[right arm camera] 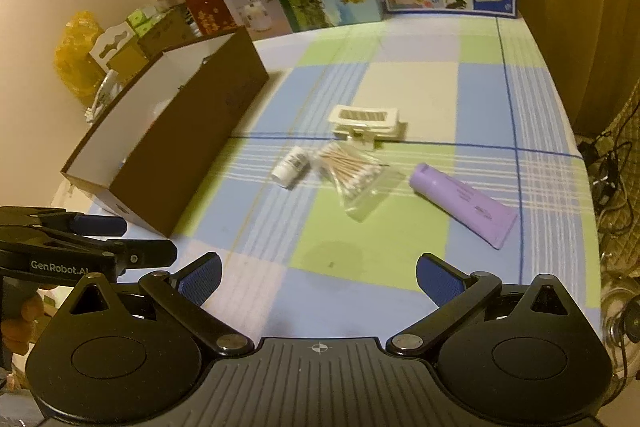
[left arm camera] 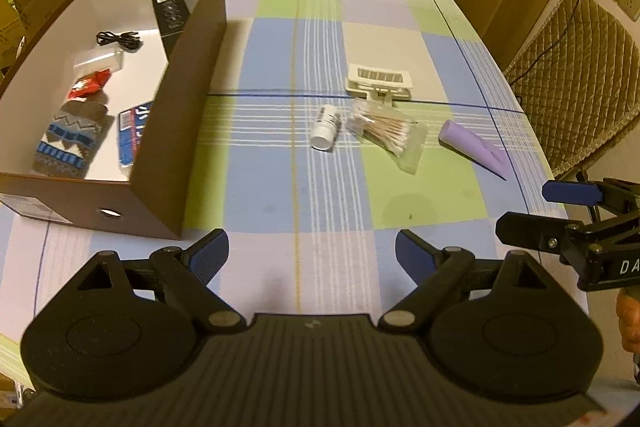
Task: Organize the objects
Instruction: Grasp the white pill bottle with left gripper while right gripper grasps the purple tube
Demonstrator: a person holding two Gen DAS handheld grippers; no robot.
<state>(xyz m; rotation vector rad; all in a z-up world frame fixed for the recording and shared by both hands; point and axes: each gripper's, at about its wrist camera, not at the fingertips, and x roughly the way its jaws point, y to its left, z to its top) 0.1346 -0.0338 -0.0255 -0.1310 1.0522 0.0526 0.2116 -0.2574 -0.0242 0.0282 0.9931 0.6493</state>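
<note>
Left-wrist view: both the left gripper [left arm camera: 312,255] and right gripper [right arm camera: 319,277] gape empty; grabbing the slippery cotton-swab bag [left arm camera: 386,131] could nudge the white bottle [left arm camera: 326,127] rolling.

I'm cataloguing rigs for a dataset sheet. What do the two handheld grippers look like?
Both are matte black plastic: a ribbed central body, two rounded disc housings, and angled link arms with silver pivot pins. The left gripper and right gripper have blue textured finger pads. White "GenRobot.AI" lettering marks the left one's side.
</note>
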